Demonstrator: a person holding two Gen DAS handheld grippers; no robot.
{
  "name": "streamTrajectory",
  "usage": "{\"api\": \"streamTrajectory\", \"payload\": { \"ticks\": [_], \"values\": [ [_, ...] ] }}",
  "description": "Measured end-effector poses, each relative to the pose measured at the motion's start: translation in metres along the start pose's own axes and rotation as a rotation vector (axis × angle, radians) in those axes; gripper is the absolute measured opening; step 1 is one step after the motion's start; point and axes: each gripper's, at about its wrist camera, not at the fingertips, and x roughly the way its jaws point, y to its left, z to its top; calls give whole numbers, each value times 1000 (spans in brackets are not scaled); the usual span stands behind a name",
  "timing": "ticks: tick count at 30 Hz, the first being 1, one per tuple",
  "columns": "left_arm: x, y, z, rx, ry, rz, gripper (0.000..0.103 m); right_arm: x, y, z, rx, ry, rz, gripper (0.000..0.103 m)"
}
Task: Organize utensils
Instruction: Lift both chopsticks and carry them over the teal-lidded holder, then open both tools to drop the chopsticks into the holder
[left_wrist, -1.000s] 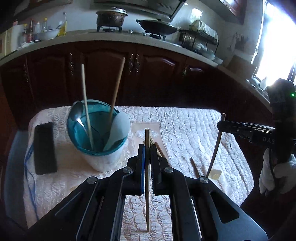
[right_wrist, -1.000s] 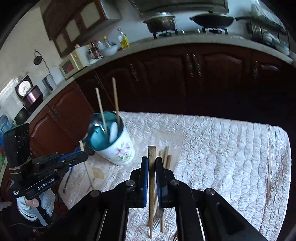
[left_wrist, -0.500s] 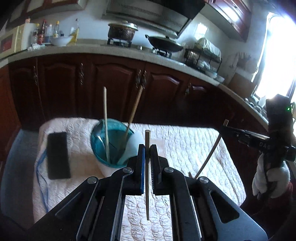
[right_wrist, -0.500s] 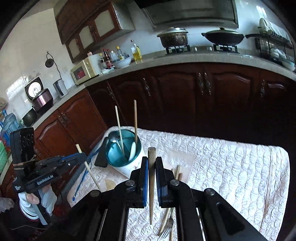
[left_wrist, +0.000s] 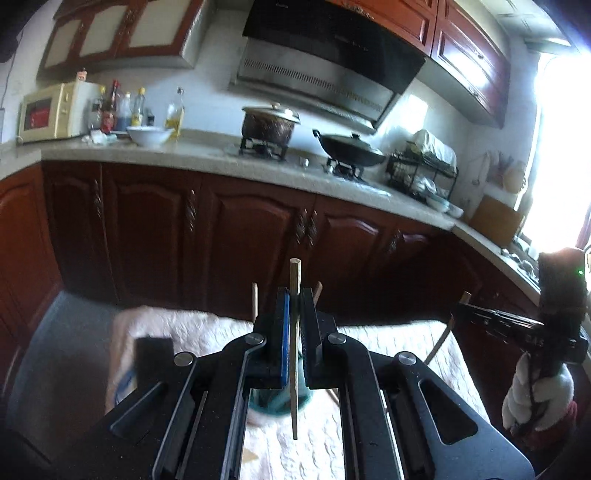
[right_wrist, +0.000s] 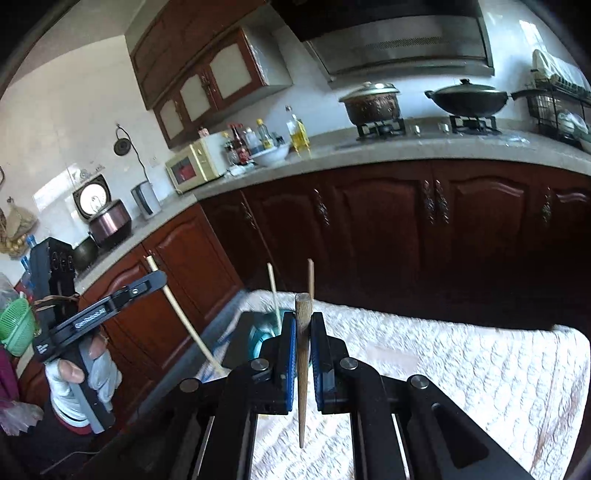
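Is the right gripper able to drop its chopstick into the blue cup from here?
Probably yes. The right gripper holds its brown chopstick upright, the blue cup sits just beyond it, and only two standing chopsticks occupy its mouth.

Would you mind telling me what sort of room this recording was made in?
A home kitchen, most likely: a lidded pot and a wok sit on gas burners under a range hood, with a microwave on the counter.
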Motion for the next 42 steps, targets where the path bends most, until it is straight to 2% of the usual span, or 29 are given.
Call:
{"api": "streamTrajectory", "payload": {
  "ticks": [4, 9, 14, 18, 29, 37, 42],
  "values": [
    [8, 5, 15, 19, -42, 55, 4, 4, 10, 19, -3, -32, 24, 7],
    [29, 6, 18, 62, -58, 113, 4, 23, 19, 46, 8, -62, 26, 7],
    [56, 10, 9, 72, -34, 136, 4, 52, 26, 72, -10, -98, 1, 7],
    [80, 14, -6, 81, 4, 156, 4, 86, 27, 80, -9, -100, -10, 7],
    [116, 23, -34, 61, 80, 164, 4, 167, 7, 54, 7, 25, -26, 7],
    [130, 27, -50, 24, 132, 177, 4, 200, -8, 26, 44, 114, -25, 7],
    [128, 29, -52, 6, 145, 179, 5, 206, -18, 17, 86, 146, -7, 8]
  ]
}}
